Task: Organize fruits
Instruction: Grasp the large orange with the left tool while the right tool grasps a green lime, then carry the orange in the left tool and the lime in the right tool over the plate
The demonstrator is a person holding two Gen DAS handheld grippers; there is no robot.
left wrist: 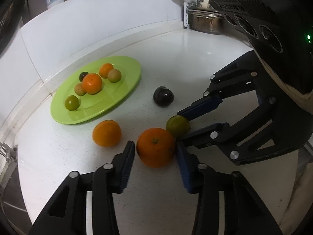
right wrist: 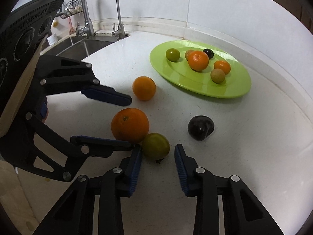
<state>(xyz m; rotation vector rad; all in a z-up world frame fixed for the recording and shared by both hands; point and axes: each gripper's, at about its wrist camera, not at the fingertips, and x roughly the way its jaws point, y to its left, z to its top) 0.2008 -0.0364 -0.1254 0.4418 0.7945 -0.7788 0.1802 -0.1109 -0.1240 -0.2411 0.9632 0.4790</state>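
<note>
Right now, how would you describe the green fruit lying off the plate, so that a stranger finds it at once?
Start at the green plate on the white counter. Four fruits lie loose beside it. The green fruit is the only green one there, touching the biggest orange, between the open fingers of the right gripper.

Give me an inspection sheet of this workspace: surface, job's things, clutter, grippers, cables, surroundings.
Surface: white counter, bare around the fruit.
Job's things: green plate holds six small fruits. Four lie loose on the counter: big orange, small orange, green fruit, dark plum. Big orange and green fruit touch.
Clutter: nothing seen.
Grippers: left gripper open, fingers on either side of the big orange. Right gripper open, green fruit at its fingertips, not clamped.
Cables: nothing seen.
Surroundings: sink with two taps at one end, pots at the other, tiled wall behind.
</note>
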